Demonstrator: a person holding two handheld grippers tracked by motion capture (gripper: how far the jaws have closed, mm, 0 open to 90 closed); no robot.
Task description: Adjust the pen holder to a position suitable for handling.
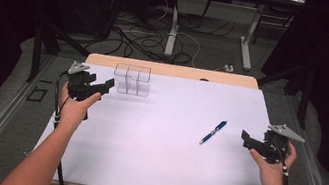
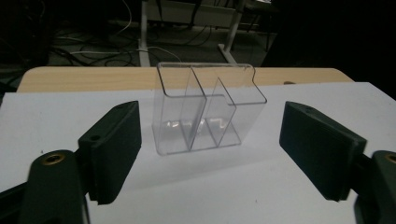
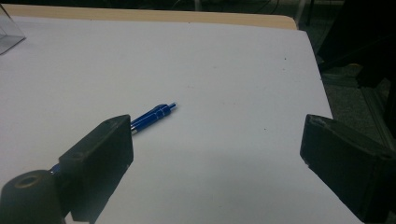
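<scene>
Currently both forearms reach in from the near edge. Left gripper is held over the far-left table, jaws spread wide, empty, aimed at the clear organizer just beyond them. Right gripper hovers near the right edge, jaws also wide, empty. Blue pen lies flat between the hands, nearer the right; in the right gripper view its rear end is hidden behind one jaw. Organizer's compartment walls are hard to separate through the clear plastic.

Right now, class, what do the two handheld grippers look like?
Both are black. The left gripper and right gripper each carry a grey three-cornered plate on top and trail a black cable. Their jaws are flat, blocky black pads with brass-coloured screw fittings at the base. The forearms are bare, no sleeves.
</scene>
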